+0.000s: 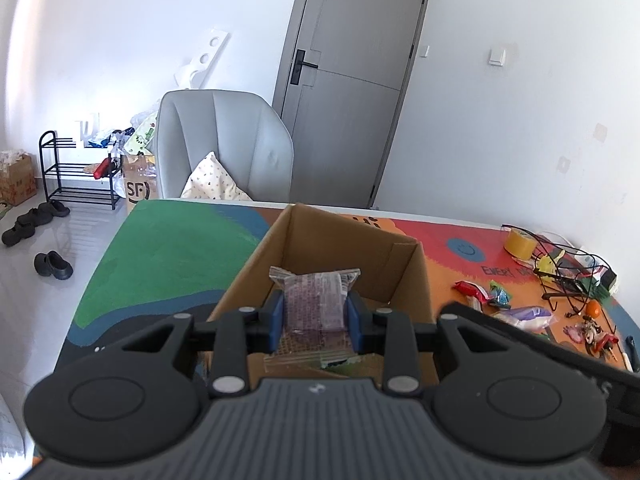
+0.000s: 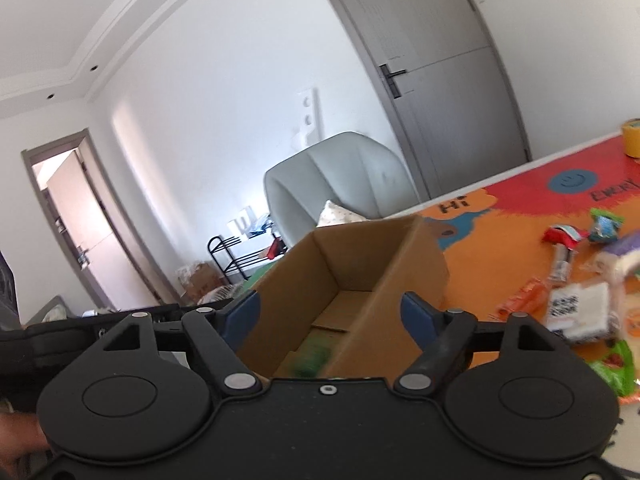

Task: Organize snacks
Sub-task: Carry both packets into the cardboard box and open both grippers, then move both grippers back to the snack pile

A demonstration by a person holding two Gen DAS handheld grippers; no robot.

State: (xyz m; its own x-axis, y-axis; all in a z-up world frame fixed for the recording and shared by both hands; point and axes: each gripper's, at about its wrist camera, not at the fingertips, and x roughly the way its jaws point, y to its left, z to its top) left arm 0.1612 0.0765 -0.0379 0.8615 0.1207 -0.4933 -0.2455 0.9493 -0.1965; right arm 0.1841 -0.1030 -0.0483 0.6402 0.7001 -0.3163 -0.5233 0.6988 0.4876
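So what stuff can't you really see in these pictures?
- Snack packet in the left gripper: its print is too small to read in the left wrist view.
- Cardboard box floor: the right wrist view shows only a green blur; the left view's floor hides behind the packet.
- Loose snacks on the table: motion-blurred, and cut off by the right edge.
- Right gripper: open, holding nothing.
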